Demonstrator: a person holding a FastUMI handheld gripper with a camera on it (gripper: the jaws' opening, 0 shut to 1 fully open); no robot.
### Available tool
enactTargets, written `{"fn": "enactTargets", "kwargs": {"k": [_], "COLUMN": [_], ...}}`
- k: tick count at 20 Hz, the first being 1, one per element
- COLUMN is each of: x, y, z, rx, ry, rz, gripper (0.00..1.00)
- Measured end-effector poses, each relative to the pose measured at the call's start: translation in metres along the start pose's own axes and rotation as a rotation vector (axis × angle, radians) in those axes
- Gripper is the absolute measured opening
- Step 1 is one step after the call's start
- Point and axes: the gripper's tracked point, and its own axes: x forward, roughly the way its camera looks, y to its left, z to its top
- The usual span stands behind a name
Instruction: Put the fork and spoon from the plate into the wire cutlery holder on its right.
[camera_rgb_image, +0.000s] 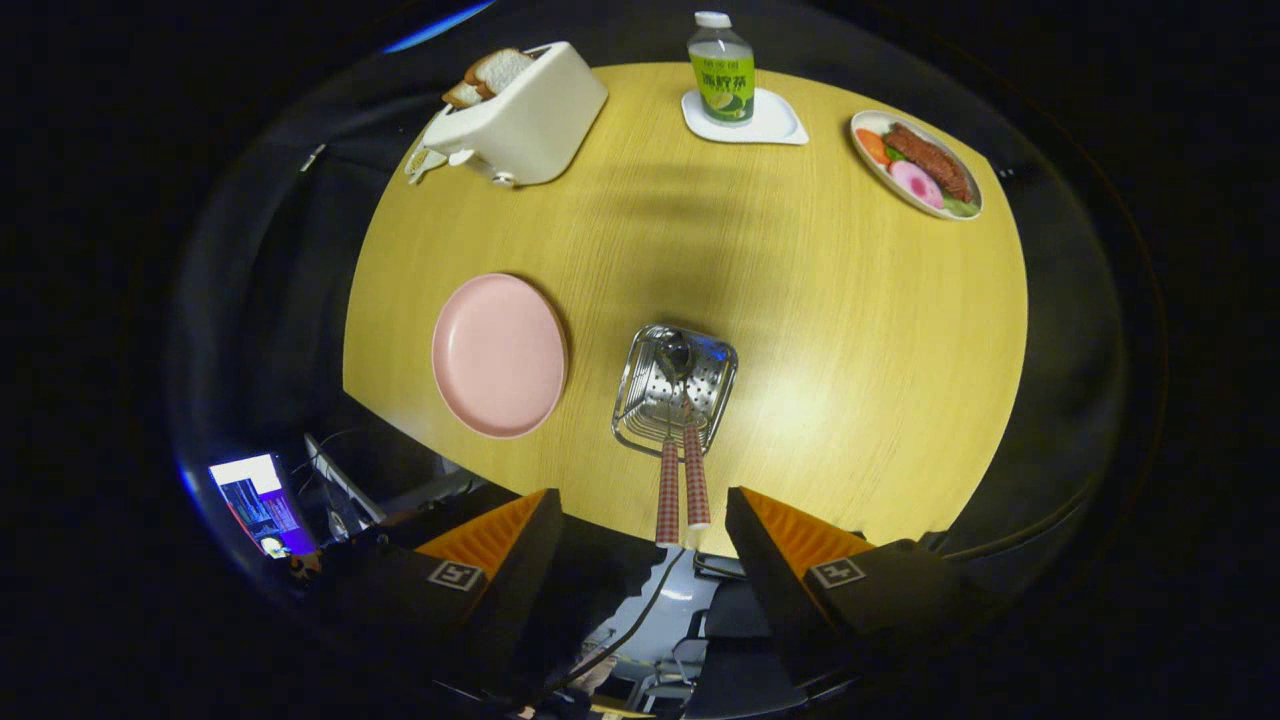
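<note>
Both utensils (682, 485) stood in the wire cutlery holder (675, 390) near the table's (850, 330) front edge, the pink plate (499, 355) bare; the gripper (640, 540) hung apart, empty. It looked finished.

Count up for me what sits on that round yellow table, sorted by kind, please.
Plates: 2, the empty pink plate and the food plate
Cutlery pieces: 2, check-handled, both in the wire cutlery holder, beyond the open fingers
Wire holders: 1
Toasters: 1, the toaster holding bread
Bottles: 1, the bottle
Coasters: 1, the white coaster under it
Total: 8
</note>
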Motion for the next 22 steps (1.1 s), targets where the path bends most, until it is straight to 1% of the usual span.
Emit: {"fn": "enactTargets", "kwargs": {"k": [2, 5, 7, 11, 14, 18, 22], "x": [-0.01, -0.024, -0.036, -0.068, -0.092, -0.12, -0.142], "y": [0.0, -0.009, -0.008, 0.012, 0.022, 0.032, 0.031], "z": [0.004, 0.004, 0.014, 0.028, 0.03, 0.03, 0.021], "rx": [0.005, 0.003, -0.012, -0.032, -0.078, -0.111, -0.143], "ry": [-0.136, -0.314, -0.456, -0.696, -0.826, -0.984, -1.098], "rz": [-0.018, -0.093, -0.134, -0.152, -0.163, -0.144, -0.152], "gripper": [1.0, 1.0, 1.0, 1.0, 1.0, 1.0, 1.0]}}
